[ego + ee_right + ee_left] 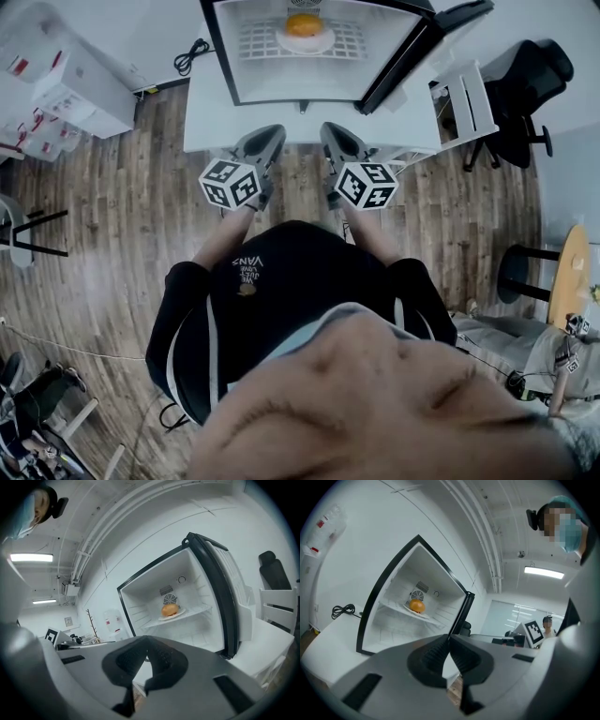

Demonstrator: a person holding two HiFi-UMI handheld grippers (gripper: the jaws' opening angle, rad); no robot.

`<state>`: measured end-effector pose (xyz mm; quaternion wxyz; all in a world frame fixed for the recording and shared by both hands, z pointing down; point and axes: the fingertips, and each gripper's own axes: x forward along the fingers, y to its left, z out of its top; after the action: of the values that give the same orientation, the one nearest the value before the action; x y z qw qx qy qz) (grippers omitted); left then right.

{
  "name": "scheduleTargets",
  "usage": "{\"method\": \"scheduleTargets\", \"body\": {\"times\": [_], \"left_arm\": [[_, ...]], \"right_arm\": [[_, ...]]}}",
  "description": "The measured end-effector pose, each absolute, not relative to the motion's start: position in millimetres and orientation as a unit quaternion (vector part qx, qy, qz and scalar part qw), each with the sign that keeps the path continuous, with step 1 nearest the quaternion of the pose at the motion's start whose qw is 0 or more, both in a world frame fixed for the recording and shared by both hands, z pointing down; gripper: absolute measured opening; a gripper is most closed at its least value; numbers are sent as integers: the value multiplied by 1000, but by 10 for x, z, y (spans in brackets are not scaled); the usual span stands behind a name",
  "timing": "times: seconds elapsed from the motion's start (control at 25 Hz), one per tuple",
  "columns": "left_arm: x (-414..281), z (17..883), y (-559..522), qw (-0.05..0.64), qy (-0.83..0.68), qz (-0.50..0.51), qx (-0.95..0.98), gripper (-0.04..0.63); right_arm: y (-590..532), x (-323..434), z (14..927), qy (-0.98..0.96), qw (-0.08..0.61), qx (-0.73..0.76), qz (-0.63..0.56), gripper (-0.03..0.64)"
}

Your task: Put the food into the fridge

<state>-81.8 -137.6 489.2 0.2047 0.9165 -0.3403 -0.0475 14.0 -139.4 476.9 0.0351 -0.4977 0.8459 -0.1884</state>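
**Food on the fridge shelf, both hand-held grippers empty in front**

The food (303, 25), a round orange piece, is seen on a white plate (309, 43) on the wire shelf (352, 39) inside the open fridge (223, 56), which is carried by a white worktop (202, 117). The food lies straight ahead of and well apart from both hand-held grippers, which are held side by side near the person's body and pointed at the fridge opening.

The left hand-held gripper (449, 641) is shown with its jaws pressed together and nothing between them. The right hand-held gripper (146, 645) is likewise pressed together and empty.

With the food already on the shelf, the placing is judged done, and shutting the door is taken to be what remains. The fridge door (412, 58) stands swung out on the right of the opening, its long edge upright. It lies ahead and to the right of the pair, so the right hand-held gripper is judged the nearer one for pushing it closed.
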Motion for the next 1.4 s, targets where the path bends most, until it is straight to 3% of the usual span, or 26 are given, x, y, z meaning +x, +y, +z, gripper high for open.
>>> {"method": "scheduleTargets", "body": {"times": [1.4], "left_arm": [[-578,4777,-1113,195,-394,-53,897,23]], "right_arm": [[-1232,396,4720,870,4,-460,-175,12]]}}
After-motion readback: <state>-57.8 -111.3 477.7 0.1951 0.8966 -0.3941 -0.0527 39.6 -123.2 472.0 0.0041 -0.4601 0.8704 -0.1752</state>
